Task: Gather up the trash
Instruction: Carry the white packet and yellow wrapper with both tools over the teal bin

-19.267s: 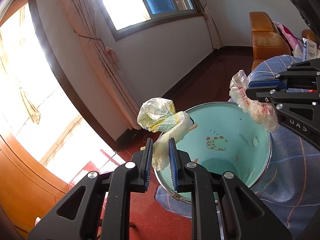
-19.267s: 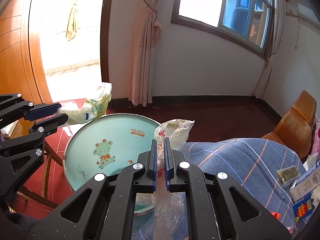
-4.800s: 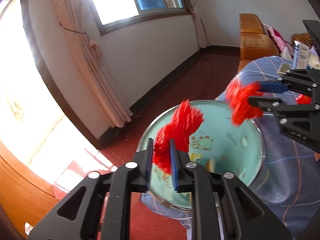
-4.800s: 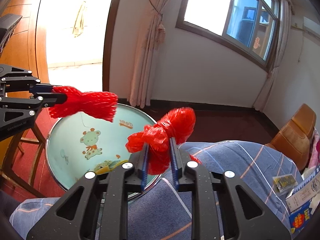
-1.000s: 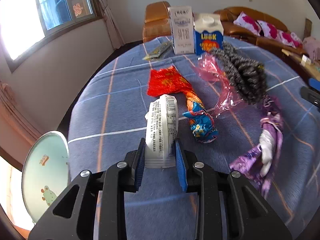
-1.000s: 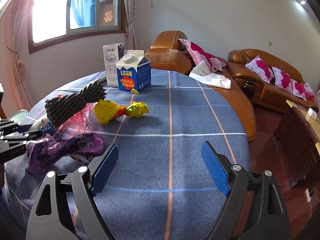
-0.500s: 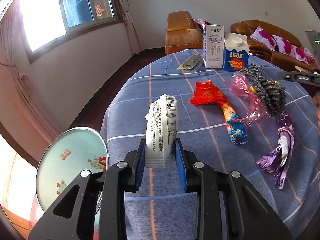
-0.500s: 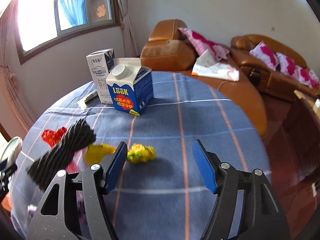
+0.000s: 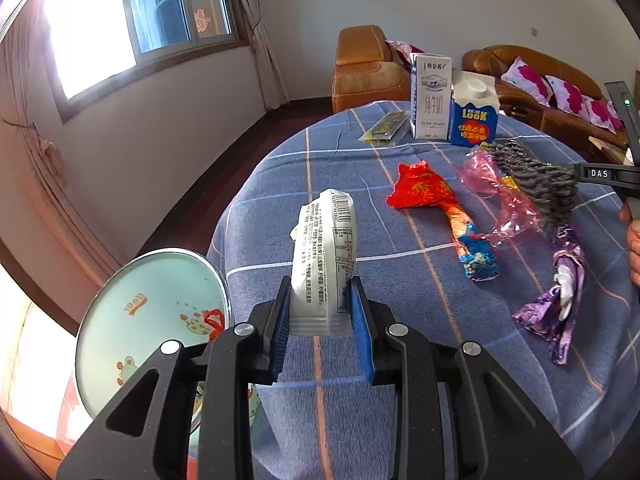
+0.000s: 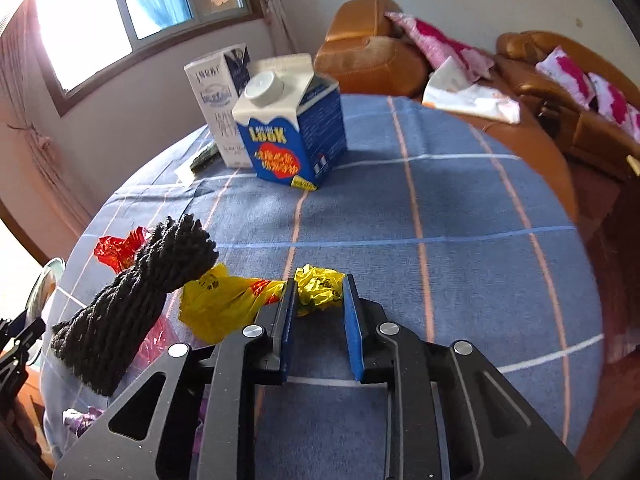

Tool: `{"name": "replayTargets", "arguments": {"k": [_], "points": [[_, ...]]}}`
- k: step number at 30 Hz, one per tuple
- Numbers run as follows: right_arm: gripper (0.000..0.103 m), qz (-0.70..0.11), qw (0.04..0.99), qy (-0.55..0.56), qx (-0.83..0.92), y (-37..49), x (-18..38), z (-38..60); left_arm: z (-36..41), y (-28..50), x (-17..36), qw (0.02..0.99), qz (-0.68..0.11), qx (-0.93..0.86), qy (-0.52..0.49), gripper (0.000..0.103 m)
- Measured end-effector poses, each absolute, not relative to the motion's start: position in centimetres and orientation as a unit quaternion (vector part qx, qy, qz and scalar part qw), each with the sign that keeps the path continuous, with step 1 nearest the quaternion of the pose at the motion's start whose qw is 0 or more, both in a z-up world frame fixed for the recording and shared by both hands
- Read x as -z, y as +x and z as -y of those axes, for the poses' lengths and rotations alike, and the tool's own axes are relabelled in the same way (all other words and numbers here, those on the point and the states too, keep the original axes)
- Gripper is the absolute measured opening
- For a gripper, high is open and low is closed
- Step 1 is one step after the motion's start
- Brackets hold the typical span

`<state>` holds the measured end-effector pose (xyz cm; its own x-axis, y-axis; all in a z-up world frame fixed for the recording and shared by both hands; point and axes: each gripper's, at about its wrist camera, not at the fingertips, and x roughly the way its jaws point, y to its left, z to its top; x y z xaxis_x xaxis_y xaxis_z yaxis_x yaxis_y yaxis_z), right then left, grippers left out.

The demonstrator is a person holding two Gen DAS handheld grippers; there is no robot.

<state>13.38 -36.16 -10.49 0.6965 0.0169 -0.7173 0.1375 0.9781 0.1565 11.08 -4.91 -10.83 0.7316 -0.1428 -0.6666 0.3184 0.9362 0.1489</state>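
L gripper [image 9: 322, 316] clamped on a white printed wrapper [image 9: 325, 256], blue pads pressing both its sides; wrapper stands upright btwn the fingers, lifted over the near edge of the table w/ blue checked cloth [image 9: 400, 400]. Below-left of it, off the table edge, a pale green basin [image 9: 132, 320] w/ cartoon print, some red scrap inside near its rim. R gripper [image 10: 319, 314] has just been closing; jaws now narrow around the crumpled end of a yellow wrapper [image 10: 240, 300], L pad touching it, R pad at its edge w/ a thin gap possibly left, so firm grip can't be confirmed; wrapper lies on the cloth. Just left of it a twisted black yarn bundle [image 10: 132, 300], its lower end over pink film; purple scrap [image 10: 80, 416] near bottom left corner. In L wrist view, mid-table: purple foil wrapper [image 9: 560, 296], red/orange/blue wrapper [image 9: 440, 208], pink clear film [image 9: 492, 188] beside the yarn. A hand [image 9: 634, 240] shows at the right edge. Further back: blue carton w/ white cap [image 10: 292, 136], white tall carton [image 10: 218, 96] touching or just beside it, flat dark sachet [image 9: 386, 130] to their left. Beyond table: orange-brown sofa [image 10: 372, 56] w/ pink-white cushions, window on left wall.
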Motion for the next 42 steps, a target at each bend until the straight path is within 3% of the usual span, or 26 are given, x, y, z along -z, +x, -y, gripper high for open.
{"name": "replayTargets", "arguments": {"k": [21,42], "points": [[0.022,-0.263,0.958,0.094,0.067,8.1,2.2,35.8,3.3,9.0,8.7,0.933,-0.316,0.080,0.153,0.028],[0.023,-0.268,0.961,0.038,-0.054,14.7,2.1,21.6,-3.5,9.7,8.1,0.937,-0.323,0.001,0.131,0.028]]}}
